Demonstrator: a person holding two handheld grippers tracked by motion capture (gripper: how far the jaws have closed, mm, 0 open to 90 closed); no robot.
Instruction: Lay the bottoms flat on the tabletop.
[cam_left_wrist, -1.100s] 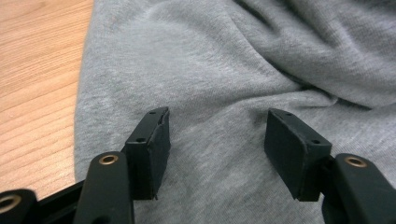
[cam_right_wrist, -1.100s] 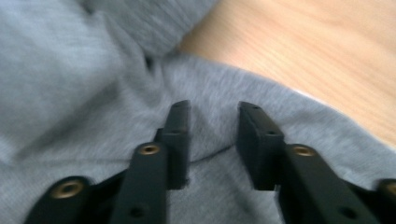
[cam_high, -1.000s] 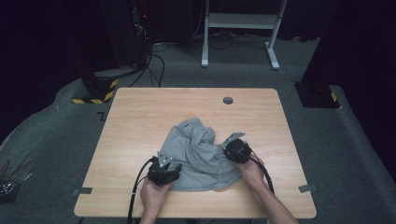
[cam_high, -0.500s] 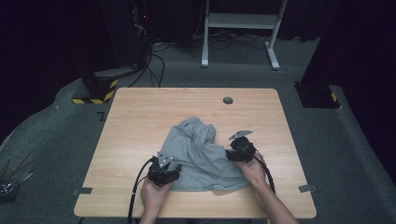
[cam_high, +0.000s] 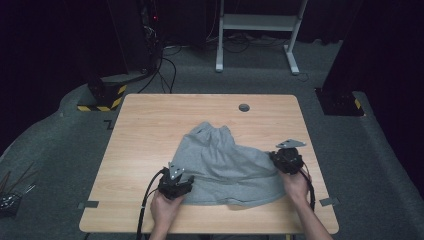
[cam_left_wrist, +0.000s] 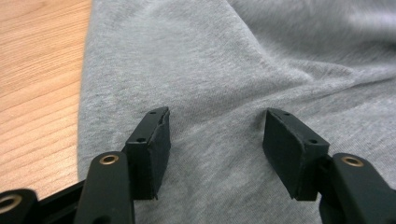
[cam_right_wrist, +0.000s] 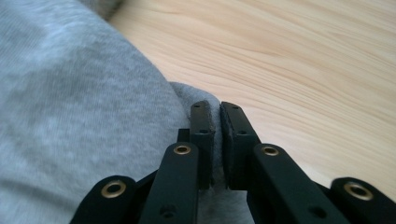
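Grey garment spread on the wooden table

The grey garment (cam_high: 227, 167) lies rumpled (waistband at the far end) on the table (cam_high: 150, 130); the left gripper (cam_left_wrist: 215, 135) rests spread over its near-left part, while the right gripper (cam_right_wrist: 217, 126), jaws just closed, pinches its right edge.

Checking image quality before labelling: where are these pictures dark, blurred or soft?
High view: the table is evenly lit, the surrounding floor nearly black. Left gripper view: the grey cloth is sharp near the jaws, with a washed-out, blurred patch at top right. Right gripper view: the near cloth and far wood grain are soft.
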